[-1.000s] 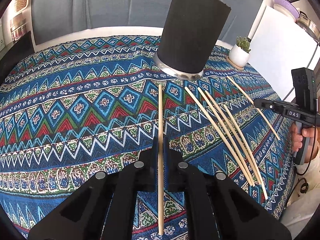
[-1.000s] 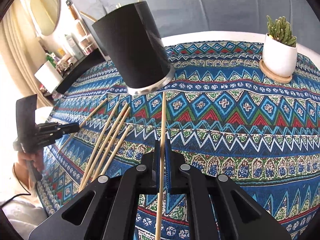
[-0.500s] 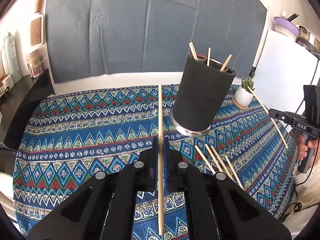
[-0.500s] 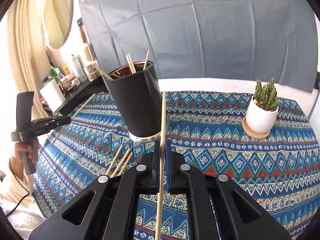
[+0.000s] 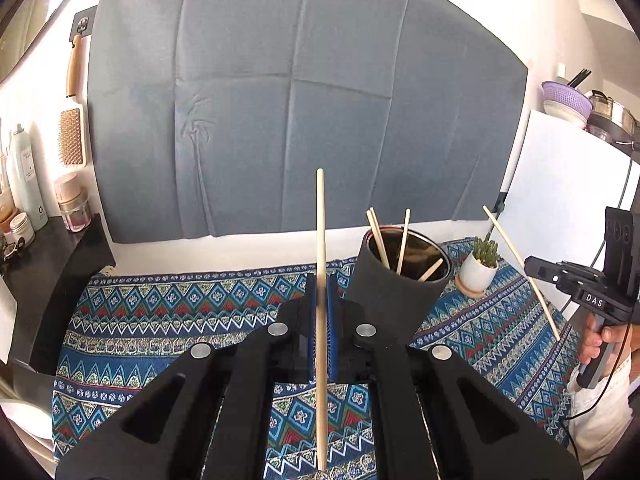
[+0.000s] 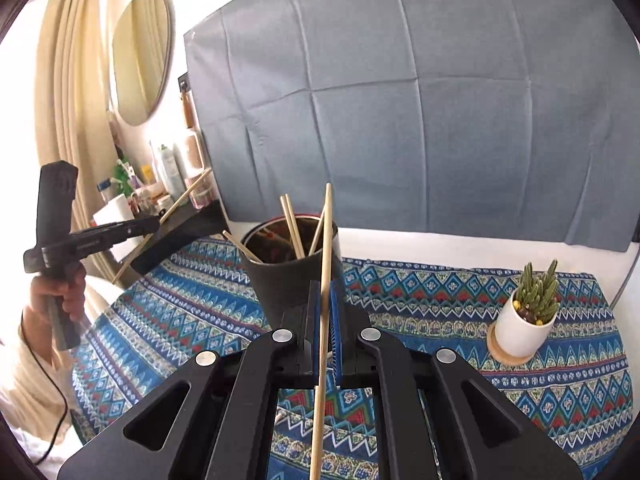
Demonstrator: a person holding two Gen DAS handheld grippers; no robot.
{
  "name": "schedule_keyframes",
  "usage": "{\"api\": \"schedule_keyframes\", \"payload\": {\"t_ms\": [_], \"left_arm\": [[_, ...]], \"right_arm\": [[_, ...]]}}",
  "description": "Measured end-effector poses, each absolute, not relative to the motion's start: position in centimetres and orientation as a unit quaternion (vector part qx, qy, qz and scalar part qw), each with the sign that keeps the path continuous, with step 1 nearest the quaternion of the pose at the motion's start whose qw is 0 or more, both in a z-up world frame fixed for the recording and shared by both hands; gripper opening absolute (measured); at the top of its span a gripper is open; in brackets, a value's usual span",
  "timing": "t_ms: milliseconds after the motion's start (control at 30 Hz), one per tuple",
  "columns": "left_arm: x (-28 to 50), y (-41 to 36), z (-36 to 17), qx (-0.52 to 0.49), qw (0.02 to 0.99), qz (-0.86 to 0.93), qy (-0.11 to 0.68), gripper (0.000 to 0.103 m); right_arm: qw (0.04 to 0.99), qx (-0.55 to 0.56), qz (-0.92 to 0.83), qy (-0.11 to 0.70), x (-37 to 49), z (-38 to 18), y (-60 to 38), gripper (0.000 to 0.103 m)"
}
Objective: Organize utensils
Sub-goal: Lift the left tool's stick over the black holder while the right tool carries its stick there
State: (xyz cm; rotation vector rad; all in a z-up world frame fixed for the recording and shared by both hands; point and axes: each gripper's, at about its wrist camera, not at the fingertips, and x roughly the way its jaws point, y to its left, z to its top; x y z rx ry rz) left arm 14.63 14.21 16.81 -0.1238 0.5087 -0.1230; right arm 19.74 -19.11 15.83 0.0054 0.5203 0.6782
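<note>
My left gripper (image 5: pixel 320 280) is shut on a wooden chopstick (image 5: pixel 320 224) and holds it up in the air, left of the black cup (image 5: pixel 394 280). The cup stands on the patterned cloth and has several chopsticks in it. My right gripper (image 6: pixel 326 292) is shut on another chopstick (image 6: pixel 326 240), raised just in front of the same cup (image 6: pixel 280 280). Each gripper also shows in the other's view, the right gripper (image 5: pixel 532 266) with its chopstick (image 5: pixel 516 264), the left gripper (image 6: pixel 154 224) with its chopstick (image 6: pixel 180 204).
A small cactus in a white pot (image 6: pixel 524 328) stands on a wooden coaster right of the cup; it also shows in the left wrist view (image 5: pixel 480 268). A dark shelf (image 5: pixel 44 264) with bottles and jars borders the table's left side. A grey cloth backdrop (image 5: pixel 304 120) hangs behind.
Both grippers have lifted their chopsticks off the cloth and risen well above the table. The views tilted up, so the cup's open top now shows and the loose chopsticks on the cloth have dropped from sight.
</note>
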Motion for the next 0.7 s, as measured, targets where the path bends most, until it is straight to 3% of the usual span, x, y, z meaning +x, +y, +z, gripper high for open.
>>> {"api": "schedule_keyframes", "payload": {"t_ms": [700], "left_arm": [[21.0,10.8,19.7,-0.119,0.973,-0.155,0.121,0.005]], "right_arm": [[0.915,0.024,0.364,0.173,24.0,18.9,-13.6,0.004]]}}
